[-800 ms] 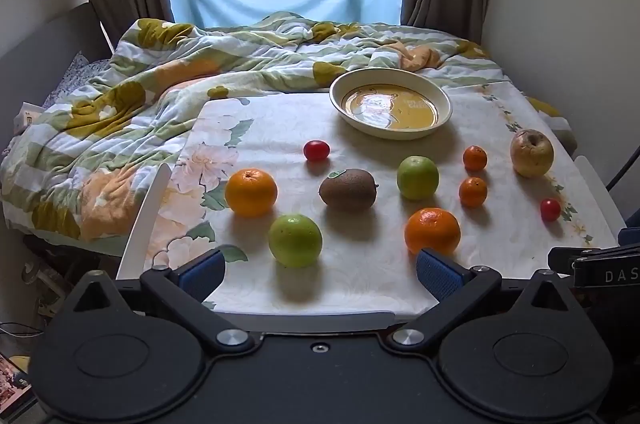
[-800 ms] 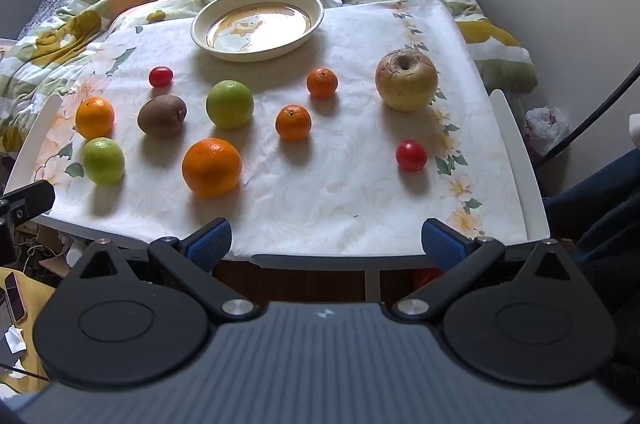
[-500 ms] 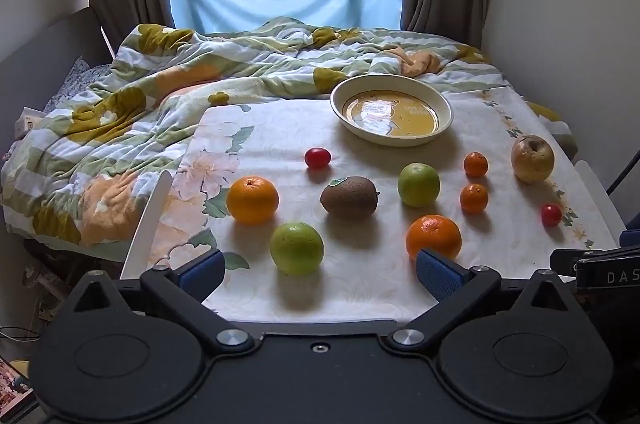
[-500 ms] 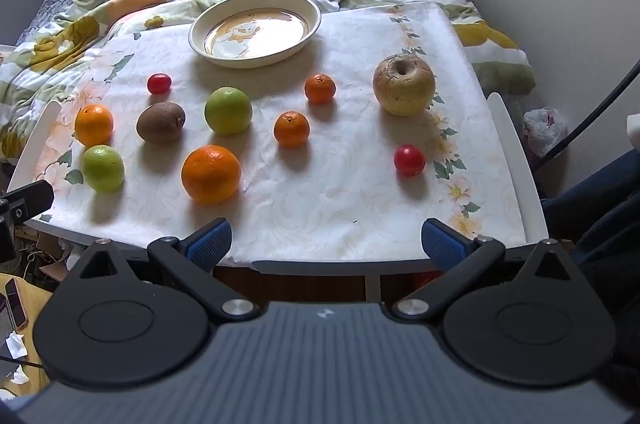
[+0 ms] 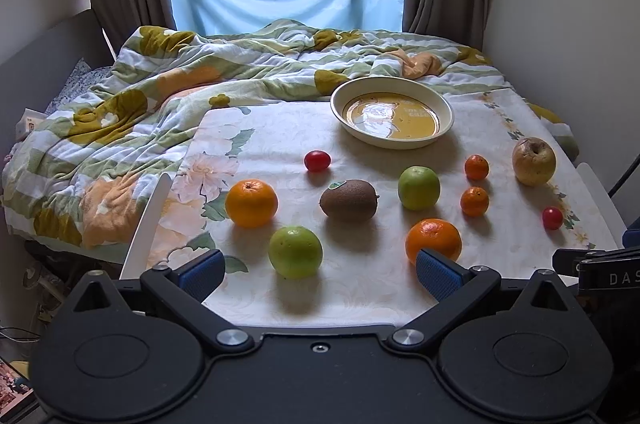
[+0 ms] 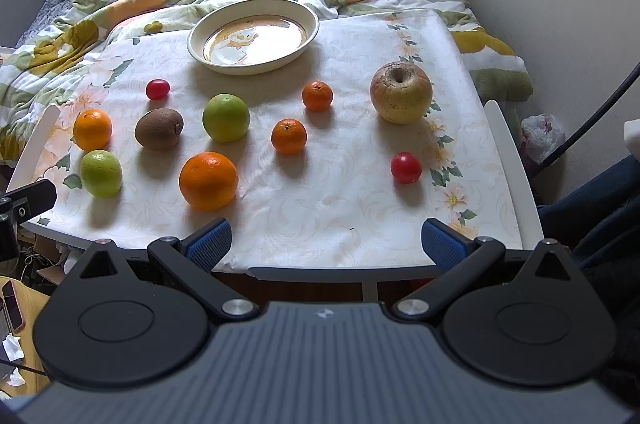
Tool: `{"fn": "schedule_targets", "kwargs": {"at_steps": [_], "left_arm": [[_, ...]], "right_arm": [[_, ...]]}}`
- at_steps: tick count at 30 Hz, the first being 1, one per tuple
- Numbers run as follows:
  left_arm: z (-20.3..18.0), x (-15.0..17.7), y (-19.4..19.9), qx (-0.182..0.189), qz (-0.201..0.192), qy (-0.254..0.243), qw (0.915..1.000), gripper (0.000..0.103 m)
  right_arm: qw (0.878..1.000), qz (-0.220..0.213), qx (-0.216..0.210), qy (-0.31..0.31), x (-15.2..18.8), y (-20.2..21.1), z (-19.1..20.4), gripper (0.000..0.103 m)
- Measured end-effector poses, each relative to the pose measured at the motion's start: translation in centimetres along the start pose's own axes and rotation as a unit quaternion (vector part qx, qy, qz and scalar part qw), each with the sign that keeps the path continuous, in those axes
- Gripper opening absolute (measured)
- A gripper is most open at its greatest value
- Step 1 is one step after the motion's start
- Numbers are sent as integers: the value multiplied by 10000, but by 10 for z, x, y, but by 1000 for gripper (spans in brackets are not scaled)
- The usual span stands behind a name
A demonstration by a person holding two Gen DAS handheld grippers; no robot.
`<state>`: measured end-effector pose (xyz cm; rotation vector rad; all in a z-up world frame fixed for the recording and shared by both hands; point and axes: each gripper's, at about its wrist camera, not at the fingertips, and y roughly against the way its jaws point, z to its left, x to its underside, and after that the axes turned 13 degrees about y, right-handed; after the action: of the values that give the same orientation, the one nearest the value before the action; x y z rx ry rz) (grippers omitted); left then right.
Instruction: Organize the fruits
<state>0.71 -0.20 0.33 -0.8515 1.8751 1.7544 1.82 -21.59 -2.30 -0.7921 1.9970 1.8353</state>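
Fruit lies spread on a white floral table [image 5: 360,296]. In the left wrist view I see two oranges [image 5: 251,202] [image 5: 433,241], two green apples [image 5: 295,251] [image 5: 418,187], a kiwi [image 5: 349,200], two mandarins [image 5: 476,167] [image 5: 474,201], two cherry tomatoes [image 5: 317,160] [image 5: 552,217] and a wrinkled yellow apple [image 5: 534,161]. An empty cream bowl [image 5: 344,112] stands at the far side, also in the right wrist view [image 6: 310,36]. My left gripper [image 5: 318,274] is open and empty at the near edge. My right gripper [image 6: 326,244] is open and empty at the near edge, right of the near orange [image 6: 208,180].
A rumpled flowered quilt [image 5: 160,96] on a bed lies behind and left of the table. A wall [image 6: 560,4] runs along the right. A plastic bag [image 6: 542,136] sits on the floor at the right. A phone [image 6: 12,306] lies low at the left.
Both grippers have tilted upward and drawn back slightly, so the table sits lower in both views. No fruit has moved. Both grippers stay open.
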Motion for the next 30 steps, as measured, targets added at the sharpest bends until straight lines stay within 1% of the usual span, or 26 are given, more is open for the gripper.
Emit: {"fn": "schedule_targets", "kwargs": {"at_steps": [30], "left_arm": [[5, 1, 0, -24, -24, 69, 10000, 103]], "right_arm": [[10000, -4, -20, 1, 0, -3, -3, 103]]}}
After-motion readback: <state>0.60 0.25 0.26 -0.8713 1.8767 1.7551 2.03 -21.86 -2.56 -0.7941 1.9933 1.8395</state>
